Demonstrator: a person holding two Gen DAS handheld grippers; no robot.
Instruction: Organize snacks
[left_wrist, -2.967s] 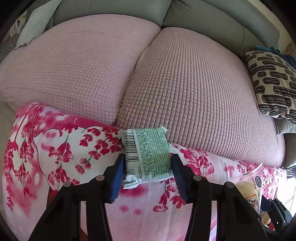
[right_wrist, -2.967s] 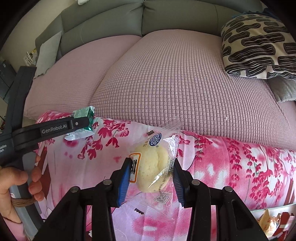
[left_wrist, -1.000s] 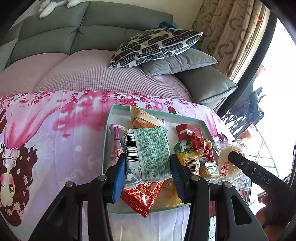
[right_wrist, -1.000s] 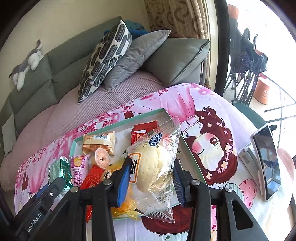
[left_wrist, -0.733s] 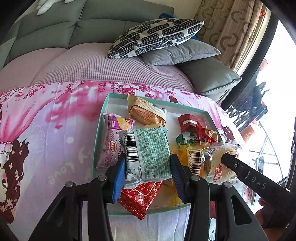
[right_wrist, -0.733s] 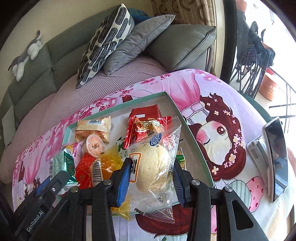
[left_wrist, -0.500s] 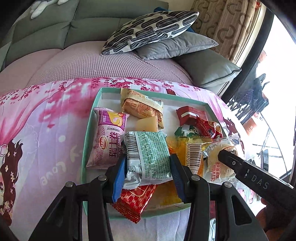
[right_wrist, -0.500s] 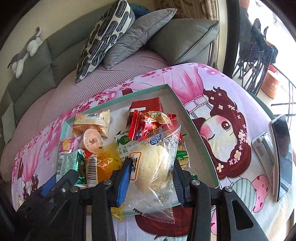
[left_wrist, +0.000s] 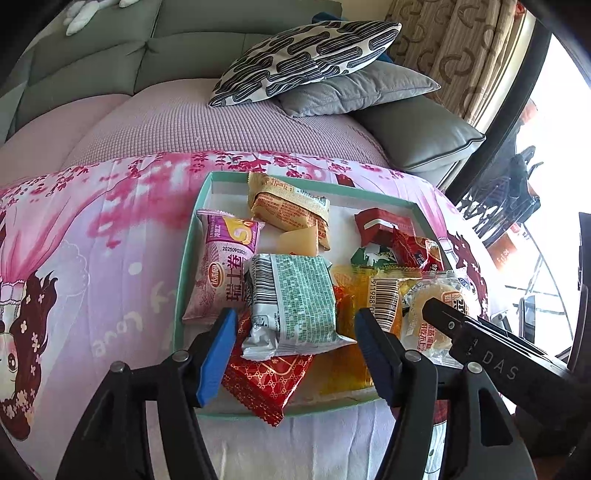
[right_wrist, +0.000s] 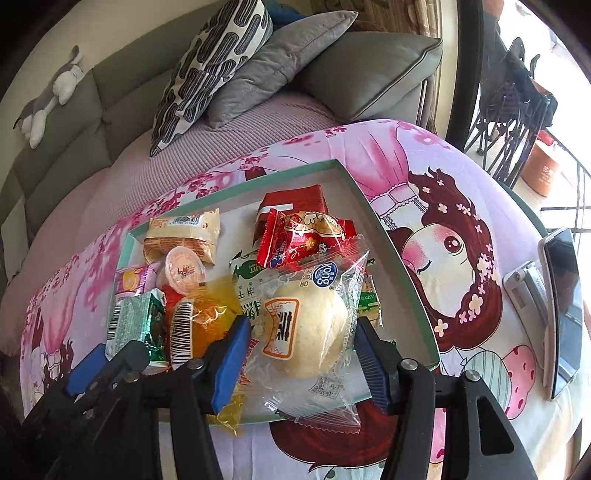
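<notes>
Teal-rimmed tray (left_wrist: 186, 254), green-and-white printed packet (left_wrist: 295, 302), red patterned wrapper (left_wrist: 266, 380), pink floral cloth (left_wrist: 92, 229), black-and-white squiggle cushion (left_wrist: 306, 55).

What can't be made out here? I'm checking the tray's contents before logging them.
- Left wrist view: the red patterned packet and orange packet lie largely under the green-printed packet; their labels are covered.
- Right wrist view: the green-and-white packet is mostly hidden by the bun packet.
- Both views: the tray floor beneath the pile is covered.
- Right wrist view: the phone screen is edge-on and unreadable.
</notes>
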